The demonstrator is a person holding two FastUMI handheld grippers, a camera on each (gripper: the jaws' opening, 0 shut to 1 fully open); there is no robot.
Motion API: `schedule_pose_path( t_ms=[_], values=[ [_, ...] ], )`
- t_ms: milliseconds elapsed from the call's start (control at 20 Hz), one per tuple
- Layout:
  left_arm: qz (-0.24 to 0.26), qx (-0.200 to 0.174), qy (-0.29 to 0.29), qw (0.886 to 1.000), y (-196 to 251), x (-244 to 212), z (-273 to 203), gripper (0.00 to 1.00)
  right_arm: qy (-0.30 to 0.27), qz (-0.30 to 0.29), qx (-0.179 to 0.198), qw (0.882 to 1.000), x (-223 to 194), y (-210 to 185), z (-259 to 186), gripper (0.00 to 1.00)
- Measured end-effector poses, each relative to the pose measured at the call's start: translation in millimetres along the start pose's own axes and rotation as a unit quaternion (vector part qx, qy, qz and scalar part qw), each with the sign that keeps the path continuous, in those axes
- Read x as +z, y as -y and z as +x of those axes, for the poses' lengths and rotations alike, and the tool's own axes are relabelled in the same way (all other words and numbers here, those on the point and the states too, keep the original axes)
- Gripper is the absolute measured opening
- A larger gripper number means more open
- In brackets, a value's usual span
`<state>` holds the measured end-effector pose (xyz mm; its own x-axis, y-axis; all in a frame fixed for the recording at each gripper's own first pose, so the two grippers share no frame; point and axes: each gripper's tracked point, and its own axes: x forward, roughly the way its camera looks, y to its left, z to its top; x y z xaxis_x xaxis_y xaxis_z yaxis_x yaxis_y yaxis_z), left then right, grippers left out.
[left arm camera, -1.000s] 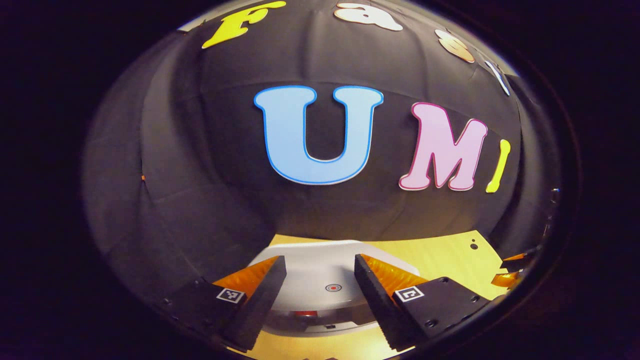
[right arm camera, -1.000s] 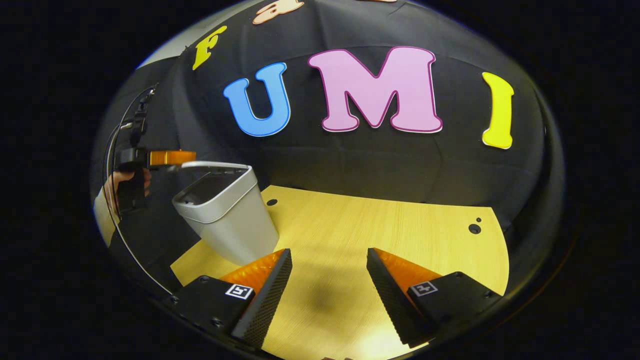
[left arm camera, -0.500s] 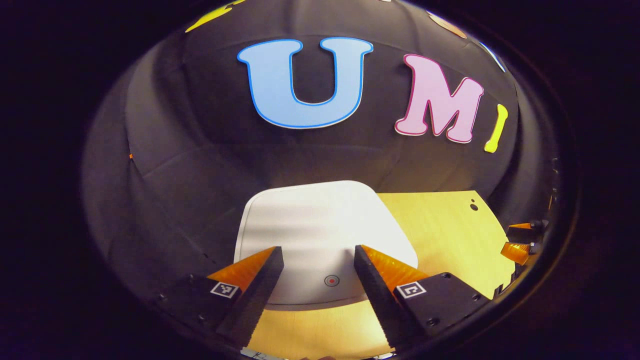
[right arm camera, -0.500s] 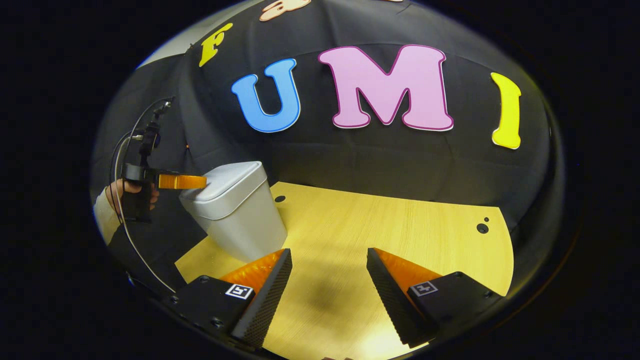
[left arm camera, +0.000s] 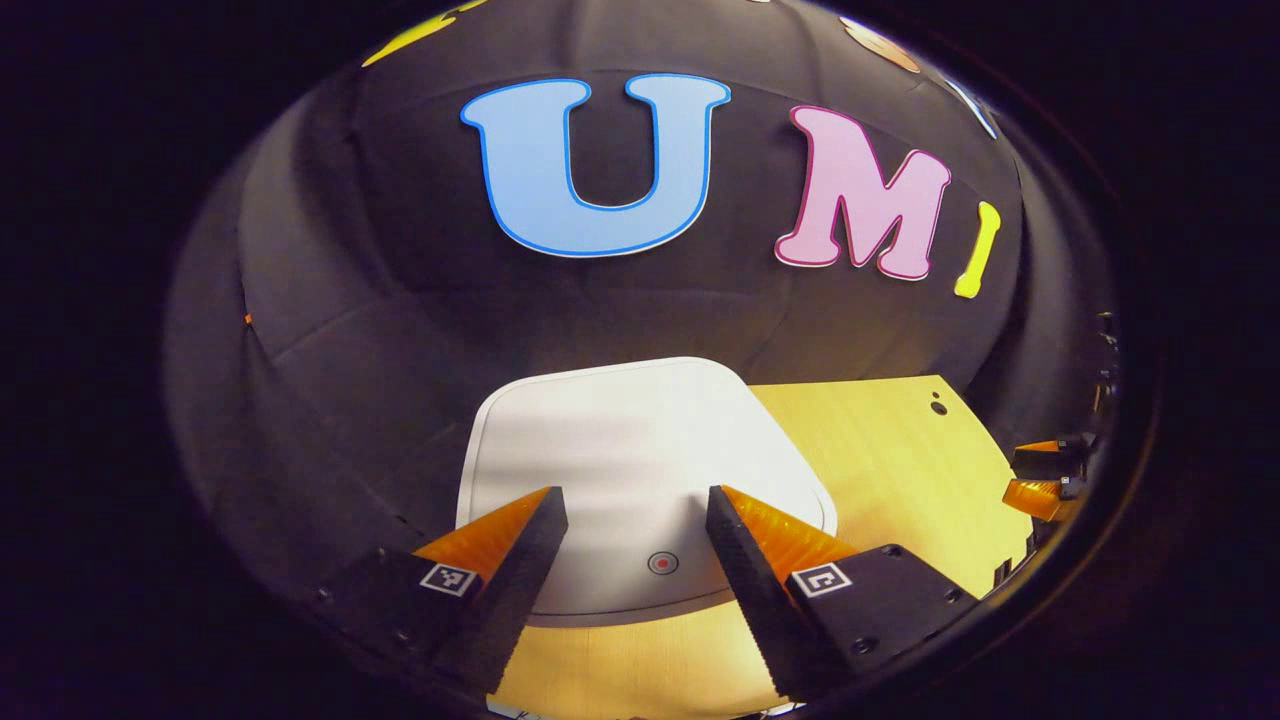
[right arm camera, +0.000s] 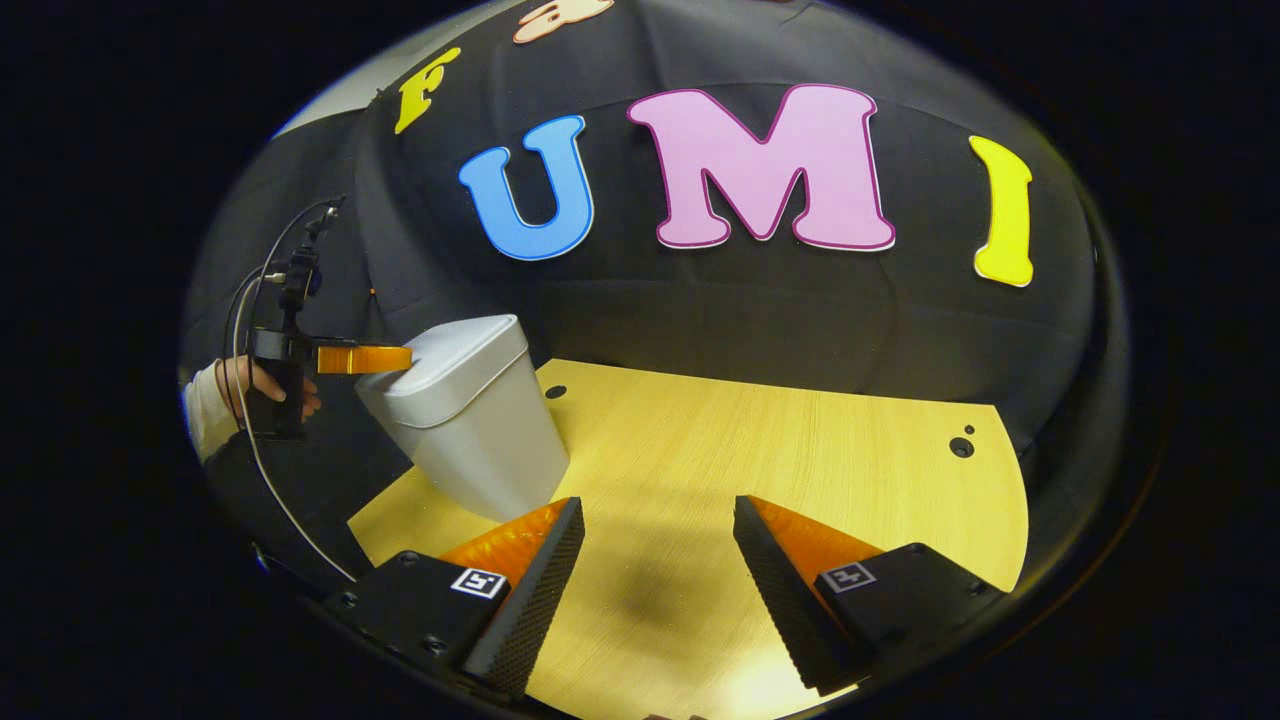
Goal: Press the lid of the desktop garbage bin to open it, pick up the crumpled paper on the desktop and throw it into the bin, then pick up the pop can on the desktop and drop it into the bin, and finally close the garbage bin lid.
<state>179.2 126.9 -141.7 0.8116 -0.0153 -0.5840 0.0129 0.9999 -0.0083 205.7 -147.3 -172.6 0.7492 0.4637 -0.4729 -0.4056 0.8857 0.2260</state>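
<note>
The white desktop bin (right arm camera: pixel 470 430) stands at the table's far left with its lid (right arm camera: pixel 455 358) down flat. In the left gripper view the lid (left arm camera: pixel 620 440) lies just under my left gripper (left arm camera: pixel 632 497), which is open with its tips over the lid's near part, either side of a small red dot (left arm camera: pixel 662 563). From the right gripper view, the left gripper (right arm camera: pixel 400 358) reaches the lid's edge level, held by a hand (right arm camera: pixel 262 385). My right gripper (right arm camera: pixel 655 508) hangs open above the bare wooden table (right arm camera: pixel 780 450), nothing between its fingers.
The yellow wooden table (left arm camera: pixel 880 450) runs to the right of the bin, with small holes (right arm camera: pixel 961 446) near its far right corner. The black cloth wall stands close behind the bin. The right gripper (left arm camera: pixel 1045 478) sits at the far right edge of the left gripper view.
One second ago the bin lid stood raised; it has since swung down flat as the left gripper lowered. Over the last half second little has moved. The right gripper stays put.
</note>
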Motion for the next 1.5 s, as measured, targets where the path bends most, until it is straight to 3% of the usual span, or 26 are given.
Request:
schedule_pose_path(
  t_ms=[250,400,600,850,1100,1250,1500],
  values=[
    [0.003,0.035,0.078,0.996,-1.3,19.1,-10.4,0.95,0.022,-0.016,-0.001,1.0,16.5,-2.4,-14.4,0.97],
    [-0.015,0.033,0.141,0.989,19.2,45.5,-37.4,0.94,0.068,-0.038,-0.01,0.997,45.5,-2.1,-30.5,0.97],
    [-0.011,0.027,0.204,0.978,55.4,71.7,-72.3,0.94,0.126,-0.023,-0.015,0.992,83.9,-2.2,-54.3,0.97],
    [-0.019,0.02,0.26,0.965,110.5,78.2,-116.7,0.94,0.226,-0.04,-0.064,0.971,118.0,12.8,-89.4,0.96],
    [0.024,0.025,0.281,0.959,140.9,68.7,-161.5,0.93,0.28,-0.046,-0.111,0.953,128.7,-2.3,-136.6,0.97],
    [0.002,-0.002,0.279,0.96,153.2,59.1,-184.6,0.93,0.283,-0.027,-0.149,0.947,120.5,-9.1,-158.6,0.96],
    [-0.033,-0.024,0.266,0.963,142.4,33.3,-201.6,0.95,0.293,-0.04,-0.163,0.941,110.2,-41.1,-189.2,0.97]
  ],
)
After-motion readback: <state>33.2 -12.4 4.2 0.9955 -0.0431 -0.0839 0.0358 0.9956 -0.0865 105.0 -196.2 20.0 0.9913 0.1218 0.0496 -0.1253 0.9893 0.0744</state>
